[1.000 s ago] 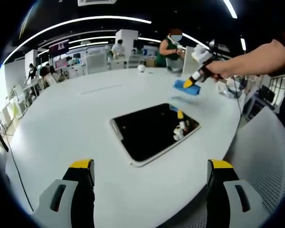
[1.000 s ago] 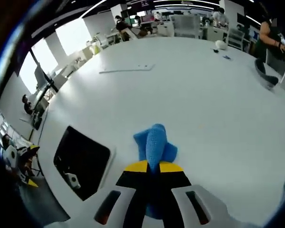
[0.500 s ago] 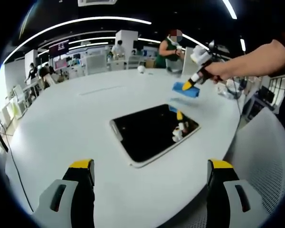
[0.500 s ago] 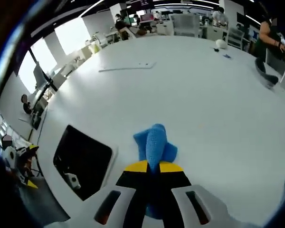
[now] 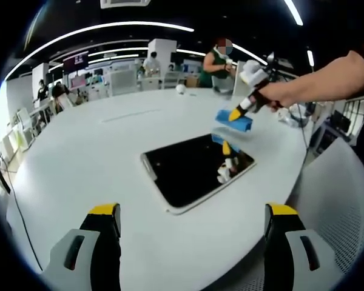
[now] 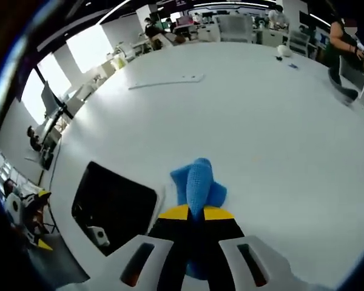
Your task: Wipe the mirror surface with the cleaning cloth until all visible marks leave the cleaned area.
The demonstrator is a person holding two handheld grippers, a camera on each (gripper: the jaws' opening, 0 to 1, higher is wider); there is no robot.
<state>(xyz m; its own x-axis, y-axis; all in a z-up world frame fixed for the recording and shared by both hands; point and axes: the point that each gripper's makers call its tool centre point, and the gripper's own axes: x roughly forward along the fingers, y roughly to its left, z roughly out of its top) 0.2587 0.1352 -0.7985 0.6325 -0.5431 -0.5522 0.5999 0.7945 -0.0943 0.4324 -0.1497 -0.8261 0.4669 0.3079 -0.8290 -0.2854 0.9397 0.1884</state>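
Lying flat near the round white table's (image 5: 79, 157) edge: dark rectangular mirror (image 5: 197, 167), bare tabletop on all sides. Right gripper (image 6: 193, 209) clamped on blue knitted cleaning cloth (image 6: 197, 182), just beyond mirror's far corner. Left gripper (image 5: 191, 227) jaws wide apart, holding nothing.

In the right gripper view the closed jaws cover the near part of the blue cloth (image 6: 197, 182), so only its far end shows beyond their tips. To the left of those jaws, the mirror (image 6: 112, 206) shows a dark face, and any marks on it are too small to tell. In the left gripper view the bases of the left gripper (image 5: 194, 227) are cut off by the bottom edge, and the right gripper (image 5: 238, 111), far ahead of the jaws, hides part of the cloth it holds.
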